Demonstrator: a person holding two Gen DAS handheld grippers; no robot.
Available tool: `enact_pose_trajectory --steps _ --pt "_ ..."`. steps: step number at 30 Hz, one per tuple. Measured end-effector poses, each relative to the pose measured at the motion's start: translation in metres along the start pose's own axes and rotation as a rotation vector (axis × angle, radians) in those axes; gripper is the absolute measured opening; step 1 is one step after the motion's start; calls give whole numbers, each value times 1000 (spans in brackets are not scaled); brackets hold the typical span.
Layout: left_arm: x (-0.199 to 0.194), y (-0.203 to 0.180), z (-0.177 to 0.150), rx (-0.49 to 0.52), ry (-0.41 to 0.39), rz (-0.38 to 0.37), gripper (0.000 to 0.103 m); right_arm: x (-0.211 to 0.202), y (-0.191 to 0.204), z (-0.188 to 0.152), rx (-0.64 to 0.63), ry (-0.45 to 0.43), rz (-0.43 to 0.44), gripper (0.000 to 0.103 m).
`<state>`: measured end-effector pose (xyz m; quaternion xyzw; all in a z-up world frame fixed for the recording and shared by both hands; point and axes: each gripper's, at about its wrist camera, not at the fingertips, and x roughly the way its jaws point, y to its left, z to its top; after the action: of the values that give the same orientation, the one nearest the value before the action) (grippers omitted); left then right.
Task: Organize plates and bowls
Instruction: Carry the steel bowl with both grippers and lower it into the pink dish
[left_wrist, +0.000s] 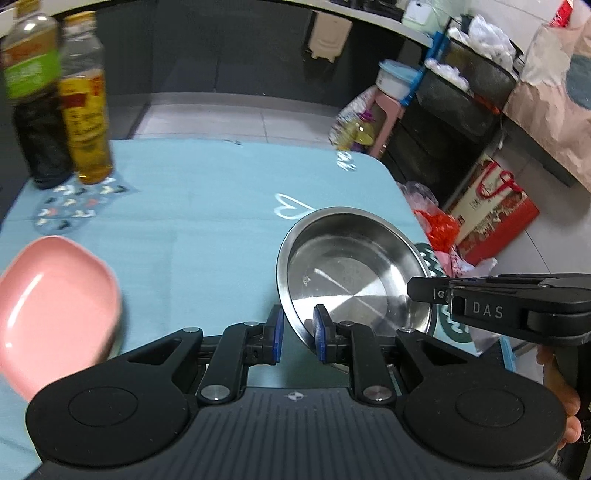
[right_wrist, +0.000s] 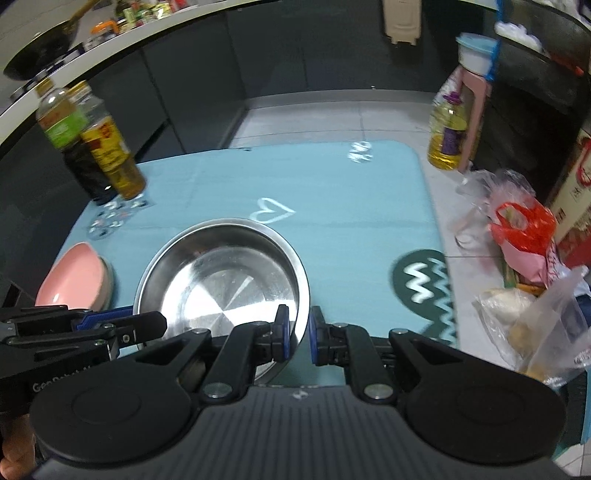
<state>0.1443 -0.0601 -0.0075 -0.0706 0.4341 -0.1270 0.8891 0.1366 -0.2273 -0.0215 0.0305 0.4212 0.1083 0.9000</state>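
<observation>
The round stainless-steel bowl (left_wrist: 354, 273) is straddled at its near rim by both tools: one pad of the left gripper (left_wrist: 298, 334) and of the right gripper (right_wrist: 298, 334) lies inside the rim, one outside. Whether the jaws press the metal cannot be told. The pink rounded-square plate (right_wrist: 75, 275), left of both jaws on the blue-covered worktop (left_wrist: 207, 206), is judged still unstacked. Only the right view shows another dish beneath that plate.

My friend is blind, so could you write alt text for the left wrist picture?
The left claw straddles the near rim of a steel bowl on a blue tablecloth. A pink plate sits left, two bottles behind, and the right claw reaches in.
</observation>
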Motion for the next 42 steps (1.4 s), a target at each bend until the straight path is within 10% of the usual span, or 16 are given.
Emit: enact_pose_trajectory --steps 22,42 --pt "-83 146 -20 -198 -97 135 15 22 162 21 -240 53 102 0" --pt "-79 197 -33 -282 -71 157 16 55 208 26 -288 129 121 1"
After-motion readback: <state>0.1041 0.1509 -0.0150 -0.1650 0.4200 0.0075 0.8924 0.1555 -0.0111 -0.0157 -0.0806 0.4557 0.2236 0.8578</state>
